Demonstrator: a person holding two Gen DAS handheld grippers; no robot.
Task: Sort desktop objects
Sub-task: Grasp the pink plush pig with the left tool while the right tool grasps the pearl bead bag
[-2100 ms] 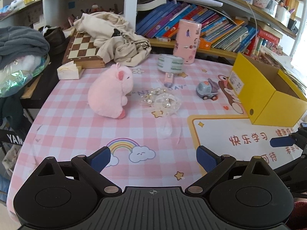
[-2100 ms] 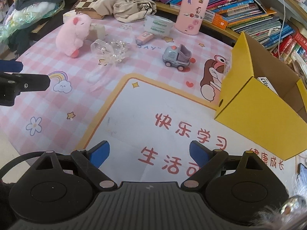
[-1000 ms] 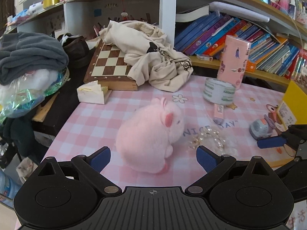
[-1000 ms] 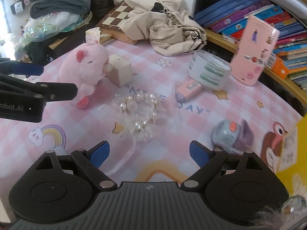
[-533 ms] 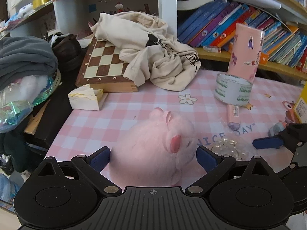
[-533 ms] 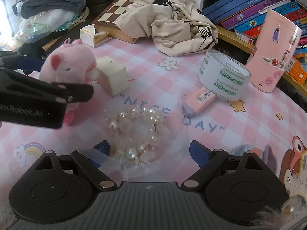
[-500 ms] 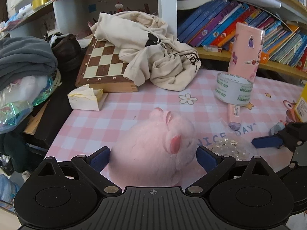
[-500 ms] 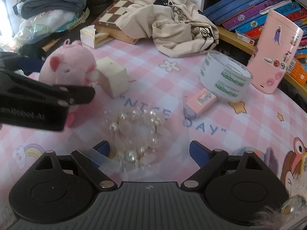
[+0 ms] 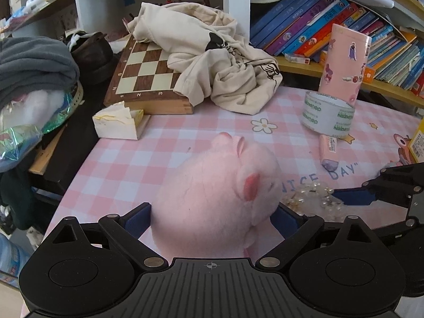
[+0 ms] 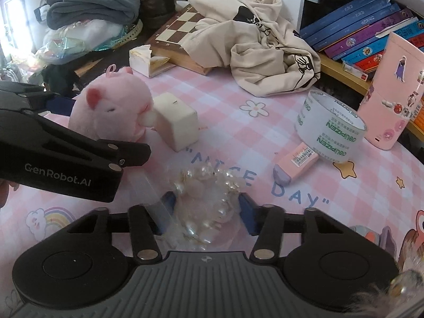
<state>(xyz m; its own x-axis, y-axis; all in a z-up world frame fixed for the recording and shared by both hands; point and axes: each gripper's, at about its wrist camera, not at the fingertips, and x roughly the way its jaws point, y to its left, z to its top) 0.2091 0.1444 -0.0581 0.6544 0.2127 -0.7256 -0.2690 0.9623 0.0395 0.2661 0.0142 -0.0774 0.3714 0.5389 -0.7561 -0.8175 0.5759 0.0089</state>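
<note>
The surface (image 10: 265, 132), a pink checked mat, carries all the loose things in view; nothing here shows a sorted pile or a container with items in it, so how much of the sorting is done cannot be read, and these pieces at least are left to place. The plush pig (image 9: 217, 201) sits between the fingers of the left hand-held gripper (image 9: 212, 218), whose blue pads stand wide, against or just beside its flanks; whether they press it yet I cannot tell. The tape roll (image 10: 330, 126) stands near the far edge, an eraser (image 10: 295, 163) touching its base. The pearl bundle (image 10: 206, 201), in clear wrap, lies between the half-closed fingers of the right hand-held gripper (image 10: 205, 212); they seem to pinch the wrap, a judgement. A cream cube (image 10: 176, 120) rests against the pig's snout.
</note>
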